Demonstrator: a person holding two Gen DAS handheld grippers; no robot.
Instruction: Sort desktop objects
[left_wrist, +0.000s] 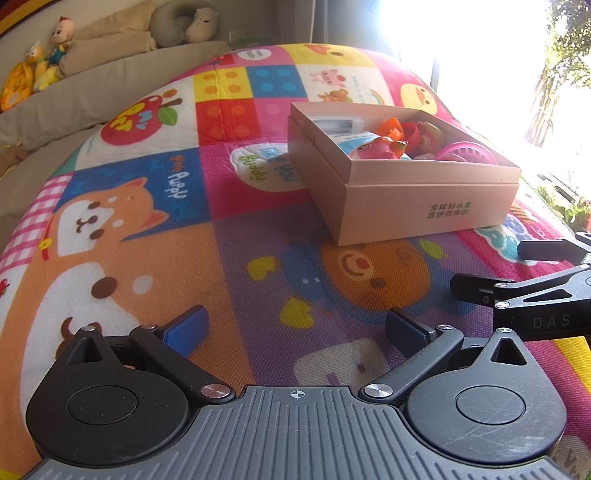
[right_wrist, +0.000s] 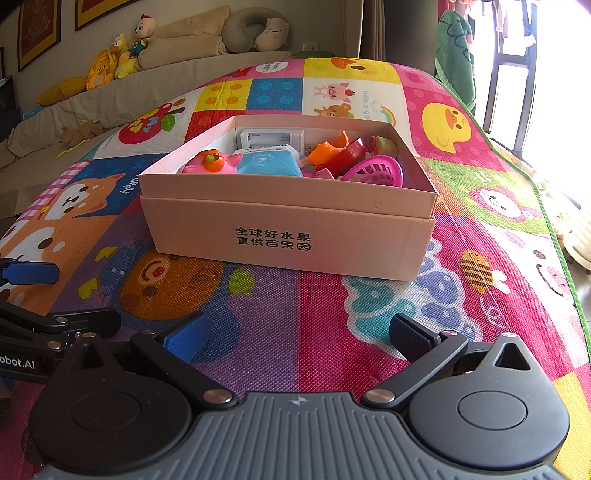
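Two hand-held grippers hover low over a bright cartoon-patterned play mat (right_wrist: 332, 295) that covers the counter, both aimed at an open pale-pink cardboard box (right_wrist: 288, 229) printed with dark Chinese characters, which sits on the mat towards its far right part. The left hand-held gripper (left_wrist: 295, 328) has its jaws spread wide and holds nothing; the right hand-held gripper (right_wrist: 297, 332) is likewise wide and empty, beside its partner at the near edge.

The task's things already lie in the box: a pink plastic pig toy with an orange ball on its back (right_wrist: 210, 164) near the front left corner, a light-blue soft tissue pack (right_wrist: 267, 162) beside it, a white rectangular plastic case (right_wrist: 271, 138) against the far wall, an orange plastic shell-like piece (right_wrist: 328, 147), a red curved plastic piece (right_wrist: 352, 153) and a magenta plastic toy basket (right_wrist: 376, 171) at the right side. No loose item shows on the mat around the box.

By that evidence the sorting appears at or near its end, or just about to begin by emptying the box; the pictures do not settle which. Any next move would call for reaching over the box's near wall and narrowing the jaws on one toy without snagging its neighbours. Plush toys (right_wrist: 122, 55) line a beige sofa (right_wrist: 147, 85) beyond the far edge.
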